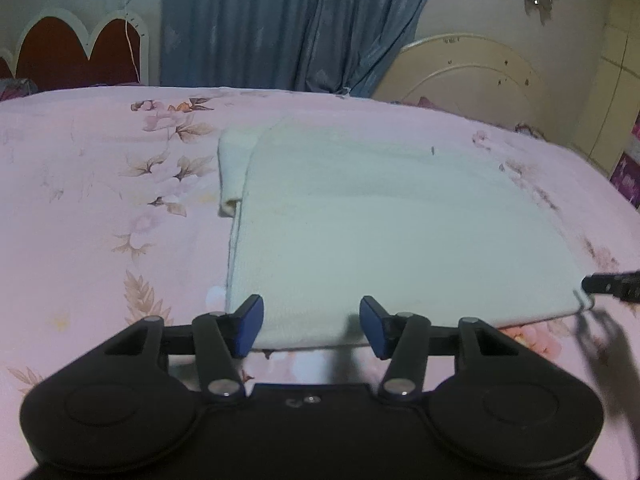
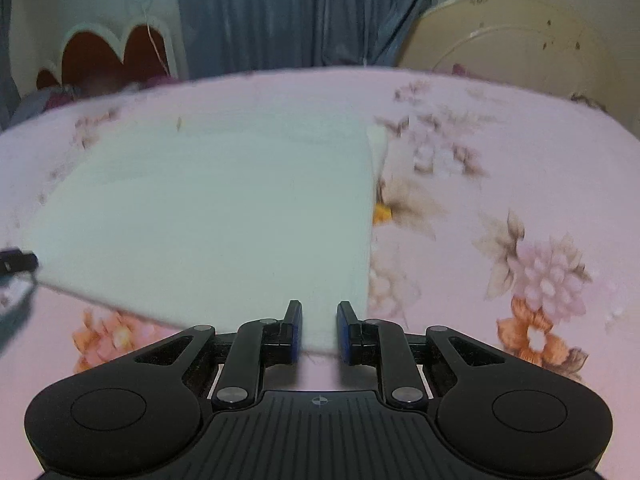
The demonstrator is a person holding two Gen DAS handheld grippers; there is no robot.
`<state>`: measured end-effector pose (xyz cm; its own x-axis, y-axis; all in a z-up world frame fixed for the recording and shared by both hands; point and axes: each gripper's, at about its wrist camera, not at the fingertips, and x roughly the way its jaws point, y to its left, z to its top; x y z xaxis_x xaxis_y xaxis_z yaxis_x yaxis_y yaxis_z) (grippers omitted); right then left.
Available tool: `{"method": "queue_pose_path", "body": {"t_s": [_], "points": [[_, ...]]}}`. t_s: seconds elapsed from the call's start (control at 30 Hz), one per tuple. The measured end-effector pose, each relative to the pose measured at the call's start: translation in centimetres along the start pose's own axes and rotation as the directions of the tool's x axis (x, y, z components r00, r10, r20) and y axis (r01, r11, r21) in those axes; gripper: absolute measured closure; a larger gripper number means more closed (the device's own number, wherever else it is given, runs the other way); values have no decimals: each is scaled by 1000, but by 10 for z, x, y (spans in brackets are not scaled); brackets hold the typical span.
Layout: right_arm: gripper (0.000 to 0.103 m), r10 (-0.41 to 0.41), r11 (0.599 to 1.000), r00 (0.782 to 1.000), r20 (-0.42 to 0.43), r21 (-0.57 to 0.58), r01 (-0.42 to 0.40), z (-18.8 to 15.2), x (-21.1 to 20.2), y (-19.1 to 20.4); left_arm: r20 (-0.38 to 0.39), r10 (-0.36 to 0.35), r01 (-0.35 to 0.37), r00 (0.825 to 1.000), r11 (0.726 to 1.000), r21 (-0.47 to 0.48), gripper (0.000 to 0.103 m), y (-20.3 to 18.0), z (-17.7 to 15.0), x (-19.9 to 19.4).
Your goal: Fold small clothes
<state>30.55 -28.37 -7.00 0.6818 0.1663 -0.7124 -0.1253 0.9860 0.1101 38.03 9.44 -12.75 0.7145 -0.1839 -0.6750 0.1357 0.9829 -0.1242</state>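
A: Left gripper (image 1: 311, 328)?
B: Jaws spread about halfway, the near hem of the pale mint-white folded knit garment (image 1: 384, 232) lies between the blue pads (image 1: 250, 330), not pinched.
A: Right gripper (image 2: 318, 330)?
B: Narrow gap, near right corner of the garment sits between the pads; contact unclear, blurred.
A: Garment location?
B: Flat on the pink floral bedsheet (image 1: 100, 208).
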Motion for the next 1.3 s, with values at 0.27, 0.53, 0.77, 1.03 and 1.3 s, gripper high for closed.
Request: {"method": "queue_pose_path", "body": {"t_s": [0.27, 0.53, 0.77, 1.03, 1.3], "points": [[85, -26, 998, 999, -25, 57, 28, -9, 1, -17, -23, 2, -2, 1000, 1000, 12, 51, 3, -7, 6], [85, -2, 997, 998, -59, 80, 7, -19, 6, -15, -24, 14, -13, 1000, 999, 30, 51, 1, -9, 6], [85, 2, 998, 998, -61, 63, 2, -18, 7, -19, -31, 11, -10, 999, 1000, 27, 50, 2, -9, 6], [85, 15, 998, 998, -66, 55, -12, -17, 7, -21, -49, -1, -3, 999, 997, -73, 43, 13, -4, -6], [25, 0, 996, 997, 80, 93, -8, -20, -40, -22, -16, -57, 53, 998, 974, -218, 43, 6, -29, -30]]}}
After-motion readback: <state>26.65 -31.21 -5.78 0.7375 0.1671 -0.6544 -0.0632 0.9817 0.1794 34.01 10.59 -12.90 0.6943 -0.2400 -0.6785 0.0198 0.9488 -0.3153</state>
